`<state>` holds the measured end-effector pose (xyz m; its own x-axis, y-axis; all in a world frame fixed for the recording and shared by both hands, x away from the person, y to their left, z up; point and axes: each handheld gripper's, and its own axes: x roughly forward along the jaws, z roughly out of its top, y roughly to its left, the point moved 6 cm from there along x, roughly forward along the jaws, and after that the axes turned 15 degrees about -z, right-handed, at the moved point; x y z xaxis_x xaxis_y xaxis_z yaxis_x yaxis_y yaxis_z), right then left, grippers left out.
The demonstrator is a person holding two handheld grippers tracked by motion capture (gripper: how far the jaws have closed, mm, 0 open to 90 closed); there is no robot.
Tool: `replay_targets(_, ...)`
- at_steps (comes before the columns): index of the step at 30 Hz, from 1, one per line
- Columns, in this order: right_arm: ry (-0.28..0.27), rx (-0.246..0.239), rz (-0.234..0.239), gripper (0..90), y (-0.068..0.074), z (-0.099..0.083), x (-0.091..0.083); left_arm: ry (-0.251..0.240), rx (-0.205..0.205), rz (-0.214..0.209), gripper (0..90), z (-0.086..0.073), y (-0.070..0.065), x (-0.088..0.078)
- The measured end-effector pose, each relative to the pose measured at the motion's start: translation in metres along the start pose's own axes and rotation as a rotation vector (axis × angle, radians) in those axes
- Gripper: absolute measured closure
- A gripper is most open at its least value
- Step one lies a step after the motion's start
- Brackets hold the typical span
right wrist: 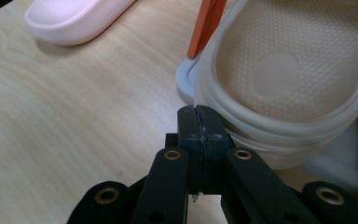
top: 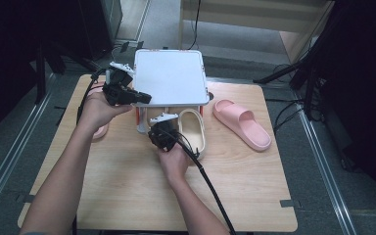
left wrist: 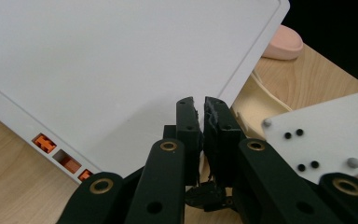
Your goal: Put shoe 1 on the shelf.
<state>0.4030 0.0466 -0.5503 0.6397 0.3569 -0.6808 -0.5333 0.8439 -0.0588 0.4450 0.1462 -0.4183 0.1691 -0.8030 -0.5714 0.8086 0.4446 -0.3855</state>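
A white rack with a flat top (top: 171,76) (left wrist: 121,60) stands on orange legs (right wrist: 206,25) at the back of the wooden table. A beige slipper (top: 192,131) (right wrist: 284,70) (left wrist: 254,105) lies half under its front edge. My left gripper (top: 143,98) (left wrist: 200,106) is shut with nothing between its jaws, its tips at the rack top's front left corner. My right gripper (top: 169,131) (right wrist: 198,113) is also shut and empty, its tips right against the beige slipper's rim beside a rack foot (right wrist: 186,81).
One pink slipper (top: 242,123) (right wrist: 74,18) (left wrist: 284,43) lies on the table to the right of the rack. Another pink slipper (top: 100,131) sits left of it, partly under my left hand. Bare wood (top: 142,191) stretches toward the front edge.
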Motion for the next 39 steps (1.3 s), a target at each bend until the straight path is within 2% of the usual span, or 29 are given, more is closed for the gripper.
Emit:
replay_targets(4, -0.003, 0.014, -0.006, 90.0, 0.0, 0.004, 0.007, 0.0, 0.0, -0.002, 84.7, 0.0, 0.001, 0.0)
replay_targets(6, -0.004, 0.023, 0.006, 89.4, 0.001, 0.004, 0.006, -0.003, -0.004, -0.006, 84.6, 0.0, 0.001, 0.0)
replay_targets(8, -0.012, 0.006, 0.005, 89.7, 0.002, 0.003, 0.001, -0.007, -0.009, -0.011, 84.6, 0.0, 0.001, 0.0)
replay_targets(13, -0.055, -0.01, 0.049, 90.0, 0.005, -0.003, -0.026, -0.008, -0.014, -0.007, 84.6, 0.0, 0.001, 0.0)
replay_targets(19, -0.069, -0.071, 0.082, 89.9, 0.004, -0.023, -0.066, -0.007, -0.018, 0.003, 84.6, 0.0, 0.0, 0.0)
replay_targets(23, -0.058, -0.063, 0.092, 89.8, -0.007, -0.044, -0.087, -0.005, -0.018, 0.004, 84.5, 0.0, 0.0, 0.0)
replay_targets(28, -0.026, -0.062, 0.074, 89.0, -0.024, -0.07, -0.104, -0.007, -0.022, -0.002, 84.5, 0.0, 0.001, 0.0)
replay_targets(37, 0.003, -0.026, 0.036, 88.8, -0.061, -0.096, -0.118, -0.01, -0.025, -0.003, 84.4, 0.0, 0.001, 0.0)
replay_targets(39, -0.002, -0.036, 0.032, 88.4, -0.066, -0.099, -0.119, -0.009, -0.025, -0.004, 84.4, 0.0, 0.001, 0.0)
